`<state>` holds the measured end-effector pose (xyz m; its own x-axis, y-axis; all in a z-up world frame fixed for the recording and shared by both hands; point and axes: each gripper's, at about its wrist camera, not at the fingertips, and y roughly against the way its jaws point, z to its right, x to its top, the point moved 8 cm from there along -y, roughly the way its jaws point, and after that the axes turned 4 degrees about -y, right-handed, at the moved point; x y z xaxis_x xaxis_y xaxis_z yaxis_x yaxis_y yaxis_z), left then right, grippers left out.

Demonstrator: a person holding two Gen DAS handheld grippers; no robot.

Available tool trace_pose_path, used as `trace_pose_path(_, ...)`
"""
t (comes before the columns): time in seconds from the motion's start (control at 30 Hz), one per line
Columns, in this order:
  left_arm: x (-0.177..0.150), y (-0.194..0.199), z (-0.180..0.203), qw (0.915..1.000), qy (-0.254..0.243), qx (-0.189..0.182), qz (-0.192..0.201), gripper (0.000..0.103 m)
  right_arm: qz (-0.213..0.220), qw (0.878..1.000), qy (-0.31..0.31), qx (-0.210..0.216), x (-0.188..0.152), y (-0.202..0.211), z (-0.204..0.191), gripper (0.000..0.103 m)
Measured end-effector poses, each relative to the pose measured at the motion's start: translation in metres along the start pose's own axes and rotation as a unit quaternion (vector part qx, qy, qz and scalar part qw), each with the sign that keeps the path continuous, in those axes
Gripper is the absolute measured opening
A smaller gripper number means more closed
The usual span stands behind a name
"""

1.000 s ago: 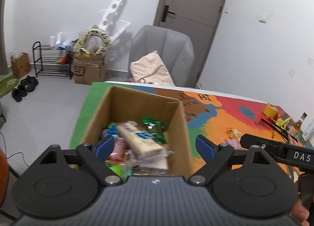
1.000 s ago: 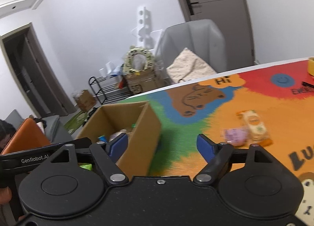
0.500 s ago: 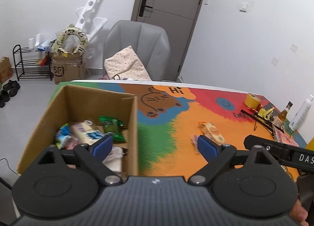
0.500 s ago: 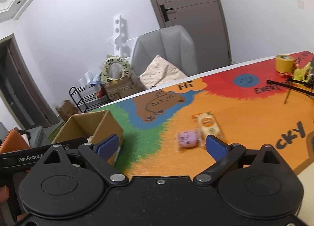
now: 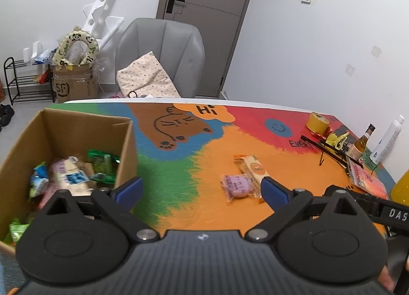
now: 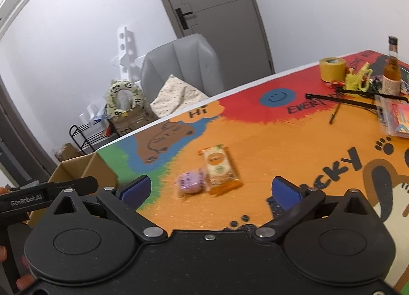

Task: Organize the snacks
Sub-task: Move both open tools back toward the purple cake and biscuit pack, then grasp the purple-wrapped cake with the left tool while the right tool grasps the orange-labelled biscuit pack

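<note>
Two wrapped snacks lie side by side on the orange part of the table mat: a purple round one (image 5: 237, 185) (image 6: 190, 182) and an orange-and-cream packet (image 5: 253, 168) (image 6: 219, 167). A cardboard box (image 5: 126, 141) (image 6: 84, 167) holding several snack packets stands at the left. My left gripper (image 5: 202, 190) hovers short of the snacks, its jaws opening with nothing between them. My right gripper (image 6: 217, 190) is also above the mat just before the two snacks, jaws opening wide, nothing held.
At the table's far right stand a yellow tape roll (image 6: 332, 68), a brown bottle (image 6: 391, 75), a white bottle (image 5: 387, 139), a black folding stand (image 6: 352, 98) and a pink packet (image 5: 368, 179). A grey chair (image 5: 161, 46) sits behind the table.
Both grippers have swung right, away from the box toward the two snacks on the mat. Both jaws have spread wider. The snacks now sit closer in both views.
</note>
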<state>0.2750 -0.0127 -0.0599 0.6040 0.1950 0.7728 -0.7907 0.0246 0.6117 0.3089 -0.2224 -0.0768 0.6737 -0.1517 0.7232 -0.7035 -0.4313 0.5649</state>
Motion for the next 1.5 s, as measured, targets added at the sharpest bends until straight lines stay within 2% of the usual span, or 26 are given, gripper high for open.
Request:
trace_pose_path(0.17,0.001,-0.017,0.014,0.9998,0.003,-0.013,-0.012,0.098,-0.006,1.000,-0.007,-0.004,0.000,-0.010,0.011,0.103)
trace_pose_path(0.33,0.003,-0.034,0.021,0.9997,0.007,-0.011,-0.019,0.098,-0.013,1.000,-0.011,-0.004,0.002,-0.022,0.017,0.103)
trace_pose_path(0.7,-0.002,-0.086,0.040,0.9974,0.022,-0.038,-0.058,0.098,-0.029,0.999,-0.017,-0.005,0.006,-0.053,0.035,0.103)
trace_pose_path(0.87,-0.004,-0.108,0.042,0.9964,0.034,-0.039,-0.067,0.094,-0.035,0.999,-0.024,-0.008,0.005,-0.065,0.047,0.103)
trace_pose_path(1.13,-0.013,-0.143,0.044,0.9942,0.041,-0.029,-0.095,0.071,-0.047,0.999,-0.019,-0.006,0.001,-0.086,0.052,0.103)
trace_pose_path(1.2,-0.014,-0.150,0.045,0.9936,0.047,-0.029,-0.098,0.070,-0.048,0.999,-0.017,-0.004,0.000,-0.089,0.051,0.103)
trace_pose_path(1.5,-0.016,-0.167,0.054,0.9945,0.021,-0.014,-0.102,0.067,-0.052,0.999,-0.009,-0.008,-0.002,-0.098,0.051,0.103)
